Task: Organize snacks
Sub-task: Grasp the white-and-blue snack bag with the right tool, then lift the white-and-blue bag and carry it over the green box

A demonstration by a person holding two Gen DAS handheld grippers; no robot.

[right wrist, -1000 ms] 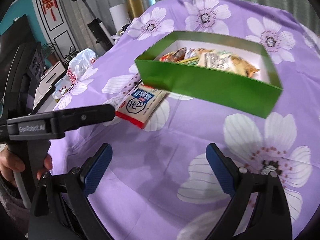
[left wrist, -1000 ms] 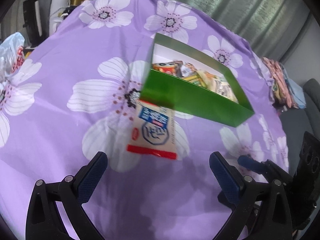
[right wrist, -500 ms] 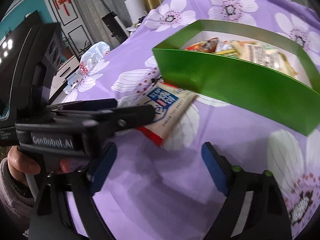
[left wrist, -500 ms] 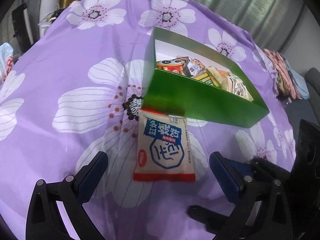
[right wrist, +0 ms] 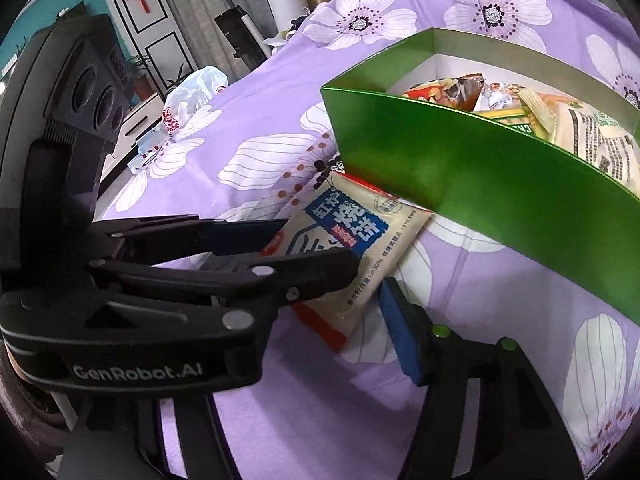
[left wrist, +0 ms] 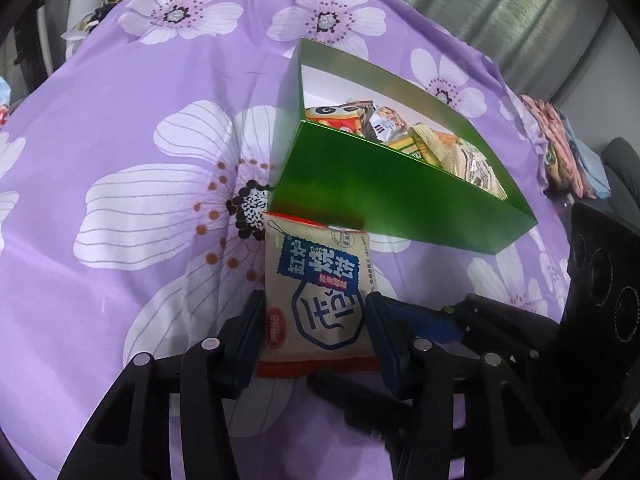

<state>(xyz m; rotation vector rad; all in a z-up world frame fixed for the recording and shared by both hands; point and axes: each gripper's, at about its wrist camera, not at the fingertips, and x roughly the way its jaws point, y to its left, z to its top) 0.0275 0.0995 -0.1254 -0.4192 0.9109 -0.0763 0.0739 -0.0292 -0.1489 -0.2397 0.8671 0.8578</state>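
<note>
Green card box [left wrist: 400, 196], open-topped with a white inside, resting on a table under a purple cloth [left wrist: 120, 120] printed with large white flowers. Inside the box, a loose heap of wrapped snacks [left wrist: 416, 136]: an orange-and-white packet with cartoon eyes at the near corner, silvery and yellow-green wrappers beside it, a pale printed pouch toward the far end. Left end of the box bare, white floor showing.

Outside the box, lying flat on the cloth, a beige snack packet [left wrist: 316, 300] with a blue label and red seams top and bottom; top seam touching the foot of the box's near green wall, close to the left corner.

Left gripper [left wrist: 314, 336] lowered over the packet's lower half, blue-padded fingers [left wrist: 250, 328] narrowed and pressed against its two long edges, gripping it, packet on the cloth. From the right wrist view, same packet [right wrist: 352, 240] seen slanting out from under the box wall [right wrist: 480, 184], left gripper's black frame crossing in front.

Right gripper [right wrist: 320, 332] hovering low just beside the packet's bottom corner; only one blue-padded finger [right wrist: 400, 332] visible, the other hidden behind the left gripper, spread impossible to tell.

Crumpled white plastic bag [right wrist: 192, 92] farther off on the cloth.
</note>
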